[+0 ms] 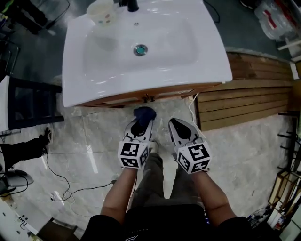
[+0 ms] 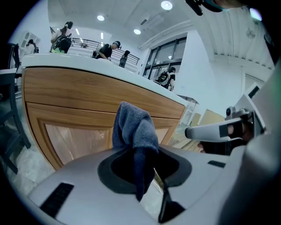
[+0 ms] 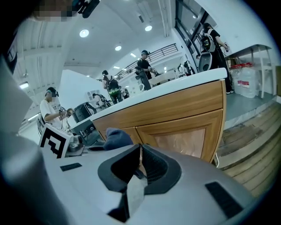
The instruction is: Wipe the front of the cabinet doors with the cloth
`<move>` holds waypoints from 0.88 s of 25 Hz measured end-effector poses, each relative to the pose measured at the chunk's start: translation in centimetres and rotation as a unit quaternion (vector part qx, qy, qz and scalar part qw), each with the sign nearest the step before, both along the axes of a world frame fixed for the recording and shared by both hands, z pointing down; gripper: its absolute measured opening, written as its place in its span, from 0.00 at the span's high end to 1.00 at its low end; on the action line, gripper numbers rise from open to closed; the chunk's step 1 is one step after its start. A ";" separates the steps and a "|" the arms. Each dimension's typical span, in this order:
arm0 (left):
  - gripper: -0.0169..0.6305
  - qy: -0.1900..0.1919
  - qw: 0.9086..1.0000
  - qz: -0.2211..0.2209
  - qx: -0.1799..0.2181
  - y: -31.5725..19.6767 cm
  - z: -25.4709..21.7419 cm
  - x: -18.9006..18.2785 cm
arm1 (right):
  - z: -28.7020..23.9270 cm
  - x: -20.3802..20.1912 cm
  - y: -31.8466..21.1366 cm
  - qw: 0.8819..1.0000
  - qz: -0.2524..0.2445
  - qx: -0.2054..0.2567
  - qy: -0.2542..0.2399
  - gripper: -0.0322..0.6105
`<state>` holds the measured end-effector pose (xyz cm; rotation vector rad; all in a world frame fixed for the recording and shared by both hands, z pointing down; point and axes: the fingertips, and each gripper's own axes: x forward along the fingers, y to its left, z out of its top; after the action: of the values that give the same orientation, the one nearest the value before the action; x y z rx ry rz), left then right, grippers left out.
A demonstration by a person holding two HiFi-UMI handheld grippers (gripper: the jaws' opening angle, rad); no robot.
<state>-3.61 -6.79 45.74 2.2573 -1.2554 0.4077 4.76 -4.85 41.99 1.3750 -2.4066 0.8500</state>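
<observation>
A dark blue cloth (image 1: 144, 113) is bunched in my left gripper (image 1: 139, 126), which is shut on it just short of the wooden cabinet doors (image 1: 141, 97) under the white sink. In the left gripper view the cloth (image 2: 133, 129) sticks up from the jaws in front of the left door panel (image 2: 79, 136). My right gripper (image 1: 179, 128) is beside it to the right, shut with nothing in it. In the right gripper view the right door panel (image 3: 182, 140) lies ahead, and the cloth (image 3: 117, 137) shows at the left.
The white sink top (image 1: 141, 47) overhangs the cabinet, with a cup (image 1: 102, 12) on its back left corner. Wooden planks (image 1: 249, 94) lie on the floor at right. A black frame (image 1: 33, 101) stands at left, with cables (image 1: 61, 183) across the marble floor.
</observation>
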 end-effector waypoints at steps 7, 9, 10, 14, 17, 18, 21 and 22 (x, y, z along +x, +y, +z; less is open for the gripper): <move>0.81 -0.020 0.998 -0.049 0.020 -3.4 1.2 1.2 | 0.5 2.9 -1.7 0.999 -0.033 0.017 -0.002 0.89; 0.81 -0.024 0.998 -0.056 0.024 -4.1 1.5 1.8 | 0.6 3.9 -1.9 0.999 -0.038 0.019 -0.004 0.89; 0.81 -0.026 0.998 -0.059 0.025 -4.3 1.6 2.1 | 0.7 4.4 -2.0 0.999 -0.040 0.020 -0.005 0.89; 0.81 -0.032 0.997 -0.069 0.028 -5.1 2.0 3.4 | 1.4 6.4 -2.2 0.999 -0.038 0.016 -0.012 0.89; 0.81 -0.033 0.996 -0.079 0.030 -5.2 2.0 4.6 | 1.7 8.2 -2.1 0.999 -0.035 0.014 -0.014 0.89; 0.81 -0.034 0.996 -0.079 0.030 -5.2 2.1 5.1 | 1.8 8.8 -2.1 0.999 -0.034 0.014 -0.014 0.89; 0.81 -0.036 0.996 -0.070 0.033 -5.2 2.2 7.1 | 1.9 10.6 -2.1 0.999 -0.028 0.014 -0.016 0.89; 0.81 -0.036 0.997 -0.068 0.033 -5.2 2.3 7.8 | 1.9 11.1 -2.2 0.999 -0.026 0.014 -0.016 0.89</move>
<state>4.15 -11.99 48.01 2.2136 -1.4687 0.4049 15.87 -7.01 43.94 1.3133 -2.4761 0.8345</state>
